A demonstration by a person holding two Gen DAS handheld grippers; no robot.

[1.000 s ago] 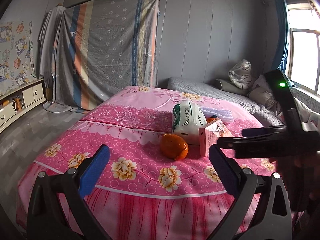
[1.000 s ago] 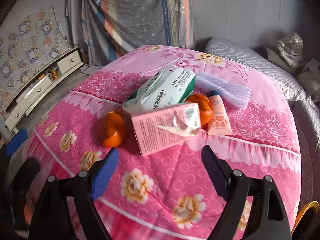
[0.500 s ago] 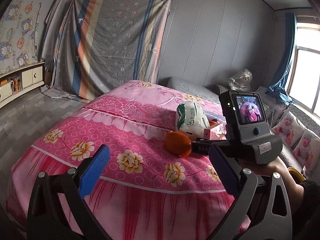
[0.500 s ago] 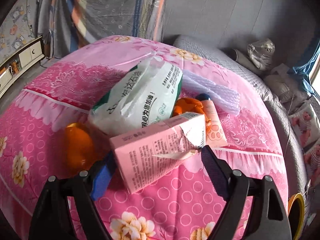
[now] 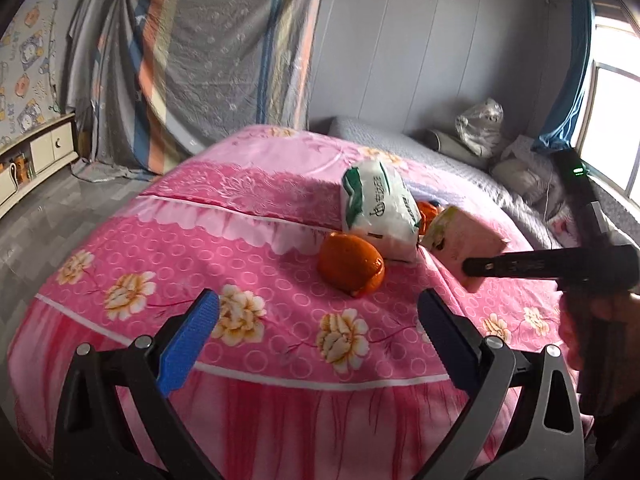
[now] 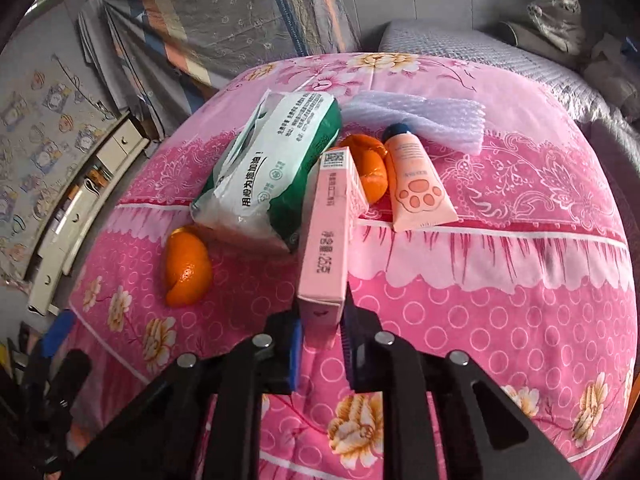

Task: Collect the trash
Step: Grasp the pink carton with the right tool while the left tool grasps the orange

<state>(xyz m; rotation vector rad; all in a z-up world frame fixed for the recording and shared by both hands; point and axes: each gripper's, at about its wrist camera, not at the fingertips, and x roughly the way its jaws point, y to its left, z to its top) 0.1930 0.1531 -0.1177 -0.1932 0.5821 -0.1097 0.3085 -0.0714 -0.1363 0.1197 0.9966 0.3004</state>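
Observation:
A pink carton (image 6: 328, 240) points away from me on the pink flowered bedspread (image 6: 500, 320). My right gripper (image 6: 322, 332) is closing on its near end, both pads pressing its sides. In the left wrist view the carton (image 5: 464, 240) shows with one black finger (image 5: 520, 266) across it. Beside it lie a white and green packet (image 6: 272, 168), an orange (image 6: 188, 268), a second orange (image 6: 370, 168), a peach tube (image 6: 416, 184) and a white foam sheet (image 6: 420, 116). My left gripper (image 5: 320, 332) is open above the bed's near edge, short of the orange (image 5: 352, 266).
A grey quilt (image 5: 400, 144) with pillows and a plastic bag (image 5: 480, 124) runs along the far right under a window (image 5: 612, 128). A striped cloth (image 5: 200, 60) hangs at the back. Low cabinets (image 5: 40, 152) line the left wall over grey floor.
My right gripper moved in, rolled, and shut on the pink carton, which now stands on its narrow side. The left gripper dipped nearer the bed; its jaws stayed wide.

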